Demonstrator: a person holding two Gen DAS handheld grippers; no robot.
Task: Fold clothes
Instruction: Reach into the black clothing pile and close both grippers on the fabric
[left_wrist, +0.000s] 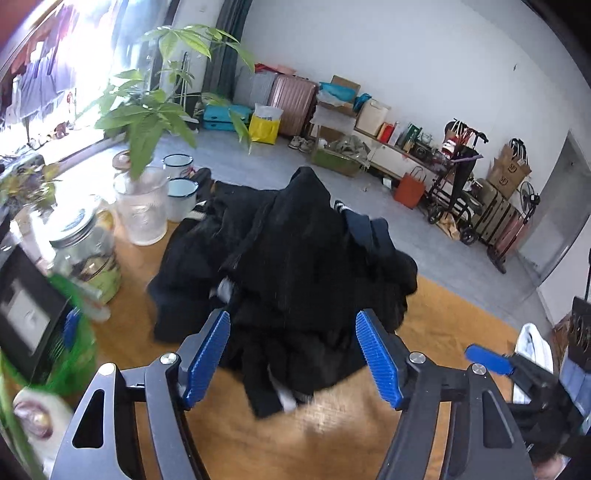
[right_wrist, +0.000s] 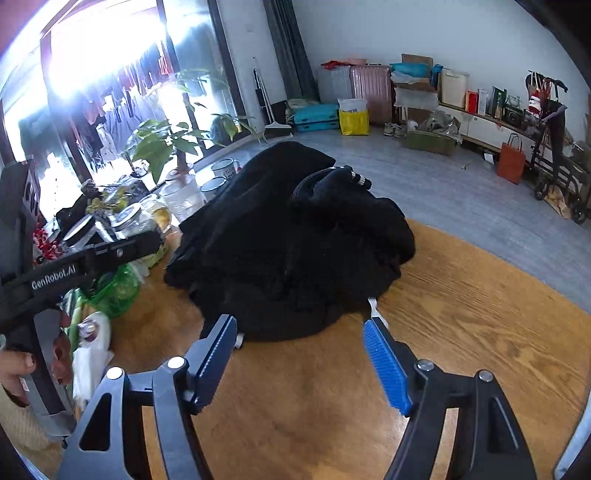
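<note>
Bare table (right_wrist: 461, 314) lower right of the right wrist frame: free passage. Left edge blocked by jars (left_wrist: 86, 254), glass pitcher (left_wrist: 140, 206), mugs (left_wrist: 181, 197). Black clothes (right_wrist: 288, 240) fill the centre.

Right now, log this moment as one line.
stage: approach | crumpled black clothes pile unfolded on wooden table | left gripper open | right gripper open, nothing held
</note>
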